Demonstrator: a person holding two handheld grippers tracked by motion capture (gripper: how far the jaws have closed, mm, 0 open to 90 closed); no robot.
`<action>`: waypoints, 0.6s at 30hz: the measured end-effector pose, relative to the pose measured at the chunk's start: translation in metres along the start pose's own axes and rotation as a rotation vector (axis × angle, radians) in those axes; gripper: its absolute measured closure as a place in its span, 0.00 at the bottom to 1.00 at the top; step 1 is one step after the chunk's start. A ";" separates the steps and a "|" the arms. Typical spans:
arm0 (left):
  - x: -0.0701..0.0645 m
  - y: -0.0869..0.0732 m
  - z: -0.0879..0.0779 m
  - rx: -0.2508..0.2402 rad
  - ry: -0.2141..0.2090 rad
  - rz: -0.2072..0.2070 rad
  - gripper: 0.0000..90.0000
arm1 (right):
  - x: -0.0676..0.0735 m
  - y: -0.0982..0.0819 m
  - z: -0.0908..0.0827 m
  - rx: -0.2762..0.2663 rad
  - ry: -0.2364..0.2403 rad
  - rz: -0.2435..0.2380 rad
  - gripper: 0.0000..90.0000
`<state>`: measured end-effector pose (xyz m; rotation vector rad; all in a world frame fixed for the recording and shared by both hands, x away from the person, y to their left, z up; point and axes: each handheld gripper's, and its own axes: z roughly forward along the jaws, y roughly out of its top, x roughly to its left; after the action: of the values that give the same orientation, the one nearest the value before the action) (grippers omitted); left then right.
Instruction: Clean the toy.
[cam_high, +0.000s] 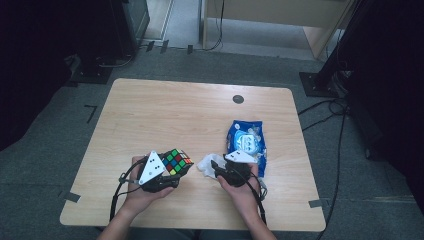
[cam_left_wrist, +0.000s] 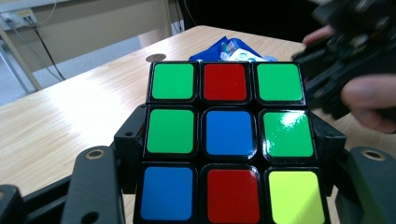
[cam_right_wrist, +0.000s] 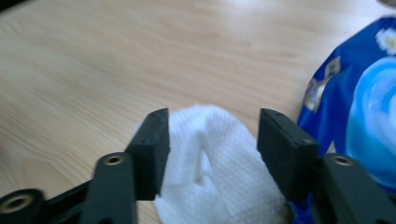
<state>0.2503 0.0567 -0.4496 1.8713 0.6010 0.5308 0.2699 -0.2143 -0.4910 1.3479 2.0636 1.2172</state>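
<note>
Left gripper view: scrambled cube (cam_left_wrist: 229, 140) clamped in left claw (cam_left_wrist: 229, 154); right claw (cam_right_wrist: 212, 149) open around crumpled white wipe (cam_right_wrist: 210, 163).

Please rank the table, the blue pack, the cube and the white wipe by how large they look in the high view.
1. Table
2. Blue pack
3. Cube, lifted nearer the camera, so its lead is unsure
4. White wipe, partly hidden

Items I log: one light wooden table (cam_high: 165, 115) with a round dark cap (cam_high: 238, 99) near its far edge; one blue wipes pack (cam_high: 246, 142) lying flat at right; grey carpet (cam_high: 60, 130); black cables (cam_high: 325, 112) trailing right.
</note>
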 end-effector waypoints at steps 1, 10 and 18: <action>0.000 0.000 0.000 0.002 0.000 -0.001 0.38 | 0.001 0.006 -0.006 -0.032 0.017 0.026 0.43; -0.002 -0.003 0.004 0.015 0.003 0.003 0.38 | 0.013 0.025 -0.029 -0.121 0.269 0.240 0.31; -0.018 -0.004 0.013 0.025 -0.018 0.038 0.38 | 0.034 0.032 -0.030 -0.103 0.448 0.377 0.17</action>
<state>0.2436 0.0378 -0.4593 1.9119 0.5640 0.5329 0.2502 -0.1935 -0.4438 1.5745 2.0390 1.9082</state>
